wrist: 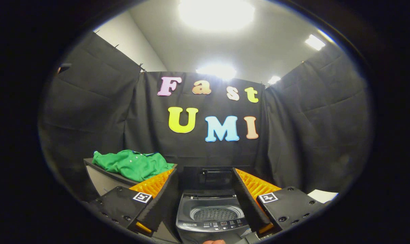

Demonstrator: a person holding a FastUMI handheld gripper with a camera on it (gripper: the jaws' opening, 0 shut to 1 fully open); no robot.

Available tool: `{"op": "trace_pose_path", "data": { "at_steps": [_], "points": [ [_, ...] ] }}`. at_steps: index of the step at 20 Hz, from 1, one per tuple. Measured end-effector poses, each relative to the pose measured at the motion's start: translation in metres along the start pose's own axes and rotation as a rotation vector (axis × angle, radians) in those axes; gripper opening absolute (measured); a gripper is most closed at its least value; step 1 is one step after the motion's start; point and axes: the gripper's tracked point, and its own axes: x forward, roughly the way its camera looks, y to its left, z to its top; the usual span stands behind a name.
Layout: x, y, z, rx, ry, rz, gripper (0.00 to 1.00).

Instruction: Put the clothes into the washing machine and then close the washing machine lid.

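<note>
**Black-draped booth, washer open, shirt not yet picked up**

Black cloth on three sides, bright ceiling lights above, pale wall beyond the drape on the left.

Green clothes (133, 164): heaped loosely on a grey box (101, 179), left of the washing machine and partly behind the left finger. Untouched, well clear of the drum. Looks like soft, crumpled fabric, so likely to sag and trail when lifted.

Washing machine (210, 211): small top-loader, straight ahead and below, framed between the two fingers. Lid (211, 176) standing raised at the back, drum mouth open, perforated drum floor bare. Control strip along the near rim.

Gripper (203, 198): fingers spread wide, nothing between them but the view of the machine beyond. Held above and short of both machine and clothes.

Edge of a fingertip (214, 242) at the very bottom, probably the holder's hand. White sheet (321, 195) off to the right, past the right finger; no part in the job.

Step in hand, by the look of it: the very start, approach before the first grasp. Next move calls for swinging left and down toward the green heap, keeping the fingers wide, biting a thick fold near the middle so little hangs loose, then carrying it over the drum mouth. Lid closing comes last.
</note>
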Motion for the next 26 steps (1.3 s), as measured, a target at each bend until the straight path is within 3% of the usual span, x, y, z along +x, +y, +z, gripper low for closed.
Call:
{"op": "trace_pose_path", "data": {
  "at_steps": [7,14,19,26],
  "points": [
    [0.063,0.059,0.02,0.063,0.177,0.165,0.98],
    [0.125,0.116,0.02,0.196,0.404,0.192,0.98],
    [0.164,0.153,0.006,0.156,0.52,0.22,0.96],
    [0.198,0.211,0.009,0.077,0.551,0.302,0.96]
  ]
}}
